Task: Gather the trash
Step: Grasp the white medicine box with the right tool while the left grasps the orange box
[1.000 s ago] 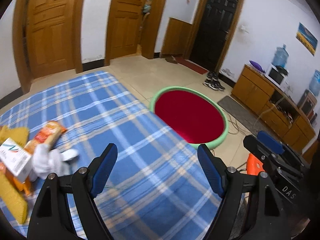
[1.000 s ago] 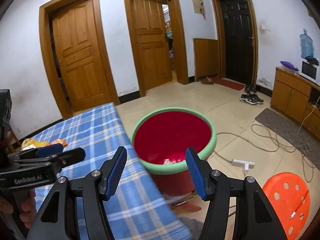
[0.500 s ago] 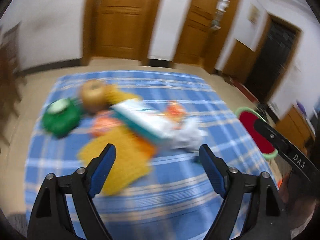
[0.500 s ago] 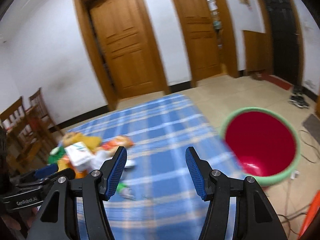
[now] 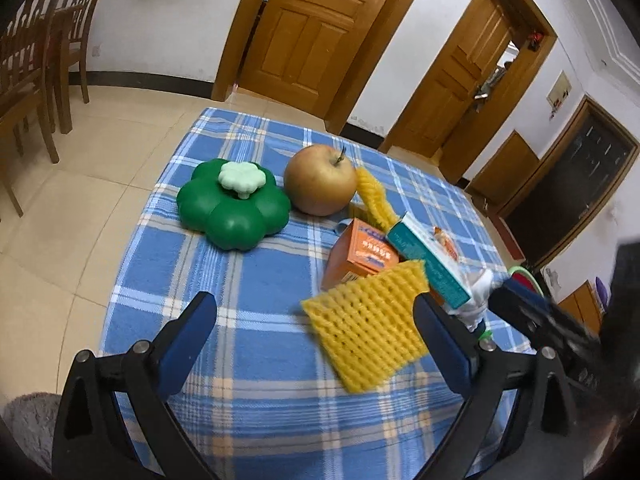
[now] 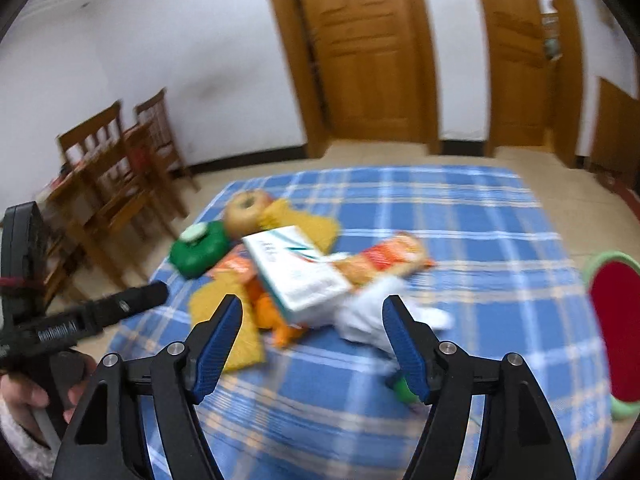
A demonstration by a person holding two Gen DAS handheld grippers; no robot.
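Note:
A trash pile lies on the blue plaid table (image 5: 256,360): a yellow foam fruit net (image 5: 366,322), an orange carton (image 5: 360,258), a white-and-teal box (image 5: 430,260), crumpled white tissue (image 6: 376,312) and an orange snack wrapper (image 6: 384,260). My left gripper (image 5: 316,344) is open and empty, hovering just before the foam net. My right gripper (image 6: 314,344) is open and empty, above the box and tissue. The red bin with a green rim (image 6: 616,324) stands off the table's right end.
A green flower-shaped lidded container (image 5: 234,208) and an apple (image 5: 320,186) sit at the table's far left. Wooden chairs (image 5: 36,52) stand left of the table. Wooden doors line the far wall. A small green item (image 6: 404,390) lies by the tissue.
Both grippers swung left, away from the red bin, toward the trash pile. The pile now fills the middle of both views. Both stay open.

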